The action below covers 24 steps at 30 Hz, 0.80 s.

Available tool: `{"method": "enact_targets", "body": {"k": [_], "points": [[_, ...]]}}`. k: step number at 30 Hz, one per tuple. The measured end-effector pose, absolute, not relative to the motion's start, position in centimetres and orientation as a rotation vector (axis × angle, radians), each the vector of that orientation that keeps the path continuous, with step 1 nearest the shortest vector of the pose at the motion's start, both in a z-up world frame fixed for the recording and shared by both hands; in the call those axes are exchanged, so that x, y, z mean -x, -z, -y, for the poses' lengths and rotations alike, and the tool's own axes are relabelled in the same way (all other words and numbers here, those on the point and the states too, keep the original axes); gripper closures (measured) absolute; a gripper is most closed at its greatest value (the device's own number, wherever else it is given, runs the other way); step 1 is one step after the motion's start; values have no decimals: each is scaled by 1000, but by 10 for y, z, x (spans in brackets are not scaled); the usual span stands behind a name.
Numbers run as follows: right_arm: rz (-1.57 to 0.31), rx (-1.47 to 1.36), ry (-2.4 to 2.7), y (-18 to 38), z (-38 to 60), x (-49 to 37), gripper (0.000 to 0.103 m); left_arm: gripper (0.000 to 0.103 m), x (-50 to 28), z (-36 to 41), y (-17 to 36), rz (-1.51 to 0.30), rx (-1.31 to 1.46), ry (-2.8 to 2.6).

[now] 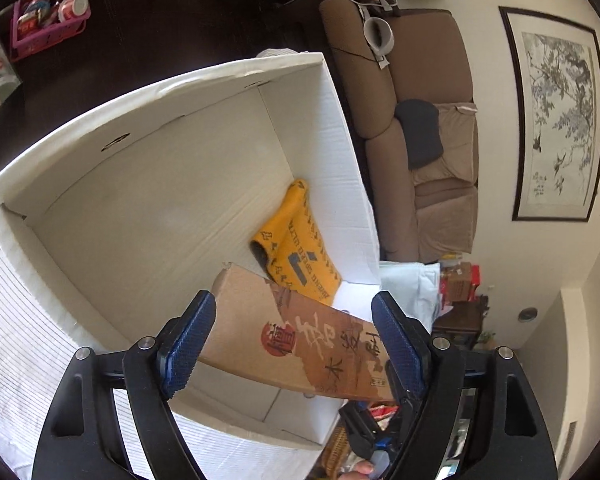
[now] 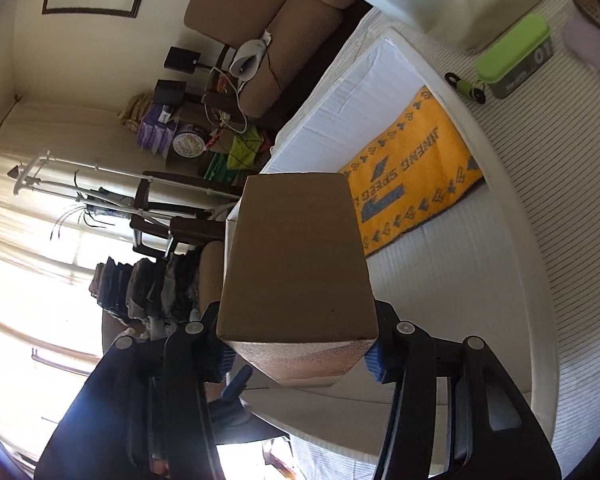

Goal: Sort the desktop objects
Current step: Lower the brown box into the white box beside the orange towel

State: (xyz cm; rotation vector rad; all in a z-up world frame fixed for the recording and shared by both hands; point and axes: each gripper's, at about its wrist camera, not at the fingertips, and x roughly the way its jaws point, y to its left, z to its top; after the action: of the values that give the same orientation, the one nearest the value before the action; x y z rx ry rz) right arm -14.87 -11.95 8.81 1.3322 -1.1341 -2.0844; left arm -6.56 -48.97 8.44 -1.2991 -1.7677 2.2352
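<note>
Right fingers (image 2: 374, 354) clamp the near end of a brown box (image 2: 296, 256), its long axis running straight ahead over the white bin (image 1: 100, 152) holding a yellow towel (image 2: 416, 176), while the left gripper (image 1: 294, 350), fingers wide, hovers beside it, holding nothing.

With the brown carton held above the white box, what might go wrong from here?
1. The right gripper clamps only the near end of the brown carton, so the long, overhanging carton may tilt or slip.
2. It could land on the yellow towel already inside the white box and rest unevenly.
3. The open left gripper hovers close by and might knock the carton.
</note>
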Motion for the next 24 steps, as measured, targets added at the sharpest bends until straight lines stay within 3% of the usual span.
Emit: {"method": "enact_targets", "body": {"k": [6, 14, 18, 21, 24], "points": [[877, -1377, 2172, -105, 133, 143, 55, 21, 87, 463, -86, 1469, 1524, -2341], [265, -1614, 2094, -134, 165, 146, 38, 21, 112, 427, -93, 964, 1744, -2484], [110, -1677, 2051, -140, 166, 143, 33, 21, 122, 414, -77, 930, 1846, -2380], [151, -1712, 2015, -141, 161, 143, 35, 21, 124, 411, -61, 1111, 1841, -2209], [231, -1661, 2050, -143, 153, 145, 39, 21, 120, 414, -67, 1141, 1818, -2239]]}}
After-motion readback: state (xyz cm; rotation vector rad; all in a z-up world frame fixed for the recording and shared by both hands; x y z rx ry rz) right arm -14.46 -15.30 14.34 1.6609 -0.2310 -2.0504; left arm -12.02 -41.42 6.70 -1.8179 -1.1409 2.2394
